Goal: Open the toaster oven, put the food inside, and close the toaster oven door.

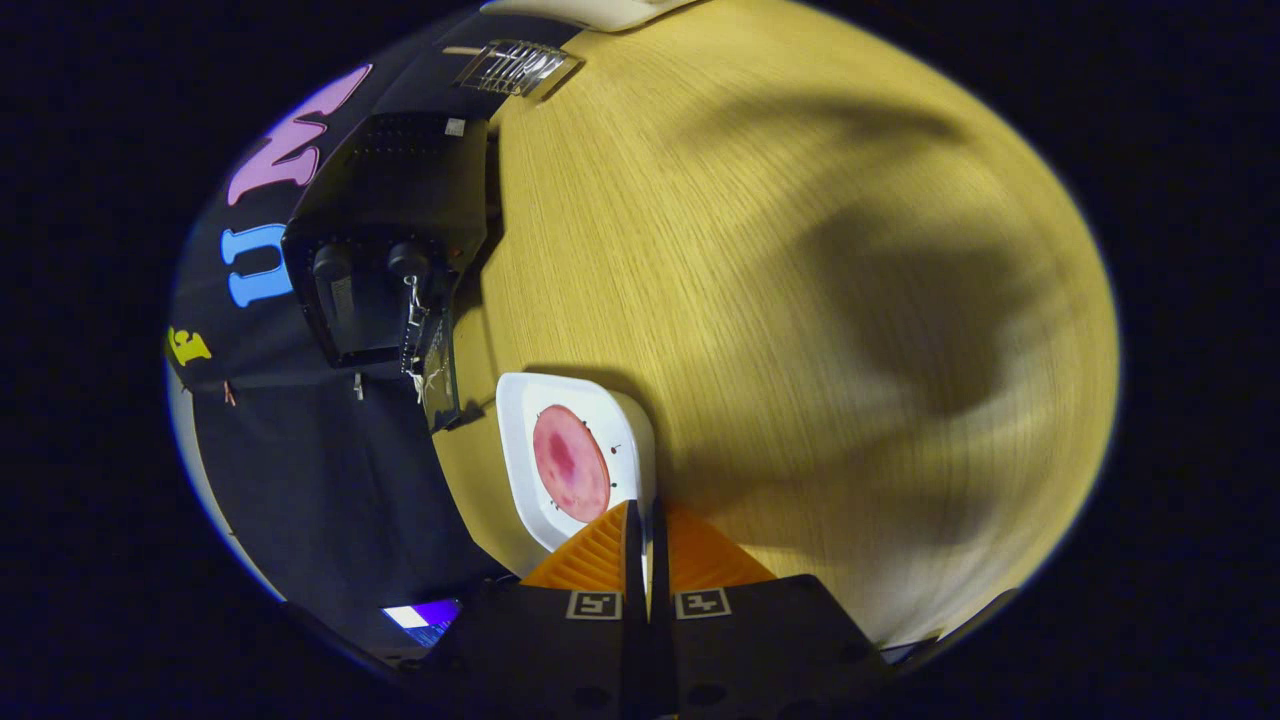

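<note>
One white plate (530, 470), square with rounded corners and a smooth glossy rim, is lying on the tabletop (800, 300), carrying a single round, flat slice of food (570, 463), pink with a darker red blotch near its middle. The plate's near edge is passing between the two fingers, and the gripper (646, 520) is showing them drawn almost together, only a thin slit remaining; whether both are pressing on the rim cannot be told. Each finger is bearing a ribbed, wedge-shaped pad. The tabletop is showing pale wood grain in fine parallel lines, with broad soft shadows falling across it. One oven (385, 240), a dark boxy body with two round knobs on its face, is standing beyond the plate at the tabletop's edge, apart from the plate. One metal wire rack (515, 67) is lying farther off beyond the oven.
</note>
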